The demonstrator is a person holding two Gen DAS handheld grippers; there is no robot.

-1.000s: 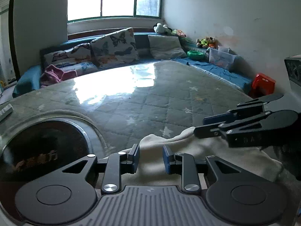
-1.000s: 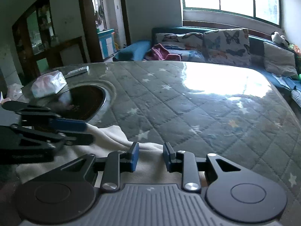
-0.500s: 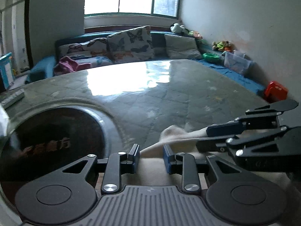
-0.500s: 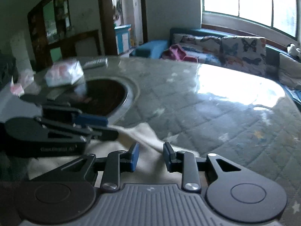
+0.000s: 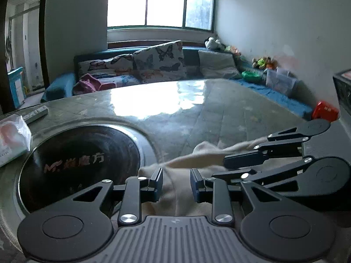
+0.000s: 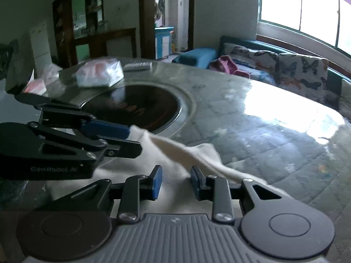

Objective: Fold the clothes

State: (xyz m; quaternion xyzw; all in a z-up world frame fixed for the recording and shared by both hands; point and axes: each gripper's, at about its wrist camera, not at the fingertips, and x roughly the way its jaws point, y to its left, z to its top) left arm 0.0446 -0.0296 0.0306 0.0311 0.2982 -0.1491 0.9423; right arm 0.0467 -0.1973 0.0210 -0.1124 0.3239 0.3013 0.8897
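A cream garment (image 5: 204,153) lies rumpled at the near edge of the glass-topped table (image 5: 219,114), with a raised fold running across it. My left gripper (image 5: 176,185) hovers low over its left part, open, with cloth showing in the gap but not clamped. My right gripper (image 5: 228,167) comes in from the right, close beside it. In the right wrist view the garment (image 6: 175,153) spreads under my right gripper (image 6: 176,183), which is open too. The left gripper (image 6: 129,139) points in from the left over the cloth's far corner, jaws apart.
A dark round hob (image 5: 81,160) is set into the table just left of the cloth. A plastic-wrapped pack (image 6: 98,74) and a remote (image 6: 138,65) lie beyond it. A sofa with butterfly cushions (image 5: 160,61) stands behind the table, and a red stool (image 5: 324,110) at the right.
Both grippers have swung left toward the dark hob. The garment has bunched up, with a fold now raised across it. The jaws' gaps look unchanged.
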